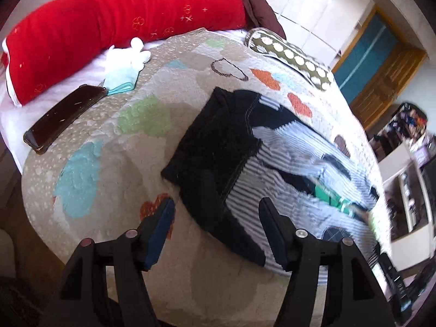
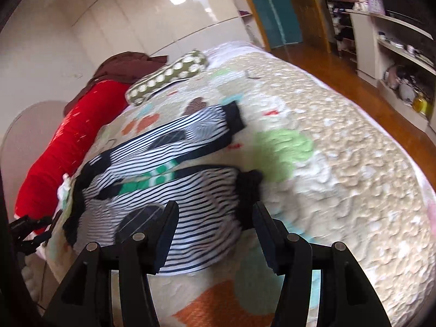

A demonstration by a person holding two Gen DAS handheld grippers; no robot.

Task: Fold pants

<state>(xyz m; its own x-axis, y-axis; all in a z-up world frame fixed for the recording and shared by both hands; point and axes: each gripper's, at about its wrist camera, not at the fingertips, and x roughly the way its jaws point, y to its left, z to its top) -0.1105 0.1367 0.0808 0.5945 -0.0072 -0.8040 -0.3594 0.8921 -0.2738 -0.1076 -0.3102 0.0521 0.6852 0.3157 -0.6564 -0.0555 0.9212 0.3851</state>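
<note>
Left gripper point(image 1: 216, 229): jaws wide apart, holding nothing; they hang above the dark waistband end of the pants, no contact visible.
Right gripper point(image 2: 215, 231): jaws wide apart, empty; the striped cloth and a black cuff lie between and just beyond them.
Pants point(image 1: 272, 163): black-and-white striped with black panels and a green band, spread flat on the bed point(image 1: 109, 141), directly ahead of both sets of jaws.
Phone point(image 1: 64, 118): dark, well beyond the left jaws, to their left.
Red pillow point(image 1: 109, 27): far side of the bed.
Dotted cushion point(image 2: 169, 77): beyond the pants.
</note>
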